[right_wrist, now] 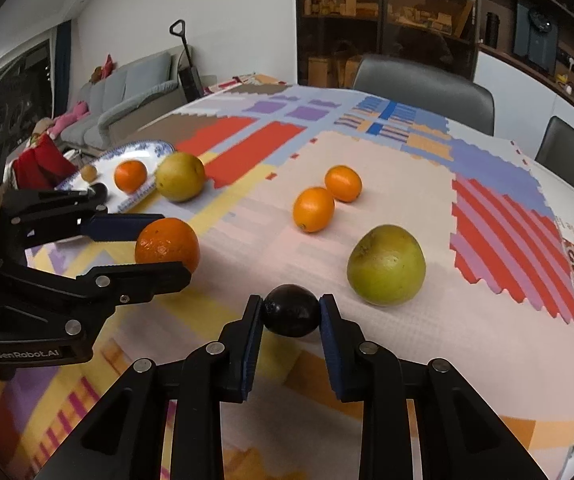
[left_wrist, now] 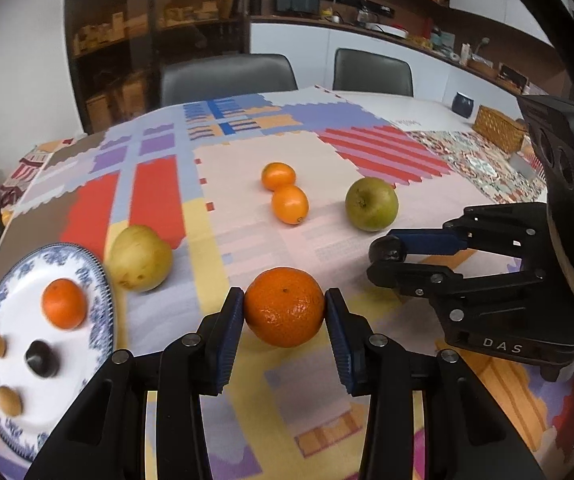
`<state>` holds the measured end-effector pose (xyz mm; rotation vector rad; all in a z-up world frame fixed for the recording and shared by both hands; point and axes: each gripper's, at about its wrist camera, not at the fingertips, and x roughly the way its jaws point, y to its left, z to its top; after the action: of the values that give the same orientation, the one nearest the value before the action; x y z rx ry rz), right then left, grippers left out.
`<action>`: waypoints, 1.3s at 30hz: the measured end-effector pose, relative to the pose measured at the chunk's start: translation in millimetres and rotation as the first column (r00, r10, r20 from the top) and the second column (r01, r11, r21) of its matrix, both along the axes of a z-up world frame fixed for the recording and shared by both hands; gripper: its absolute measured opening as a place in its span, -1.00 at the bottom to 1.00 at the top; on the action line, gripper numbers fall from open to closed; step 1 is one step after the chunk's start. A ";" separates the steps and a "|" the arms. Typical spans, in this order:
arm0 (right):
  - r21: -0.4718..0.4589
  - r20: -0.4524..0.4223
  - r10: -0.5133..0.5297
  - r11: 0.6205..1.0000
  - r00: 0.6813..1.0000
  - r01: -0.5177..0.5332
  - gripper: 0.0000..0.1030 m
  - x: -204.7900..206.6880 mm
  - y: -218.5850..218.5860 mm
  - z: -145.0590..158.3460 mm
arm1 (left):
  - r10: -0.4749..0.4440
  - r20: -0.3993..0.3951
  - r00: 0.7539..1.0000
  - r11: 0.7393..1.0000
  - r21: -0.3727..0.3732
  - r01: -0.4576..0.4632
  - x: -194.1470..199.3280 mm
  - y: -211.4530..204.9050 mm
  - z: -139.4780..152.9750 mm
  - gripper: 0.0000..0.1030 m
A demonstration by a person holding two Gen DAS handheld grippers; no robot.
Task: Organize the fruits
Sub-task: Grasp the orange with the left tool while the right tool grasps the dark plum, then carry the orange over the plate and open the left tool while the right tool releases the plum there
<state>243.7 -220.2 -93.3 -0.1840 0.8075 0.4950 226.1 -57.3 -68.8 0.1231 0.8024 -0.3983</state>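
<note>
Left tongs level, clamping mandarin; right tongs level, clamping dark plum.

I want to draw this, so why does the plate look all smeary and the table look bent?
In the left wrist view the plate and the fruit on it are smeared by motion blur, while the orange in the left gripper is sharp. In the right wrist view the fisheye lens curves the table, and the dark fruit in the right gripper looks crisp.
</note>
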 end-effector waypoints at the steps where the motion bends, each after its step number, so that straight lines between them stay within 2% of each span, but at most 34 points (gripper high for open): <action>1: 0.004 0.005 -0.001 1.000 1.000 0.001 -0.43 -2.7 1.0 2.5 | 0.007 0.004 1.000 1.000 -0.003 -0.007 -2.7 2.1 2.2 -0.22; 13: 0.044 0.062 -0.001 0.999 0.998 -0.002 -0.43 -39.7 28.2 35.3 | 0.109 0.043 0.993 0.994 -0.034 -0.108 -44.6 41.0 29.1 -0.22; 23: 0.073 0.106 0.048 0.996 0.993 -0.056 -0.43 -61.0 69.8 59.9 | 0.220 0.082 0.972 0.975 -0.030 -0.218 -71.6 87.4 47.8 -0.22; 39: 0.099 0.137 0.116 0.987 0.984 -0.130 -0.43 -56.0 144.2 79.7 | 0.350 0.119 0.929 0.936 -0.004 -0.352 -78.9 162.9 57.3 -0.22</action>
<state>187.7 -76.0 -13.6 -0.1659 0.6416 0.6347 147.2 105.7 -11.5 0.0168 0.6938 -0.0442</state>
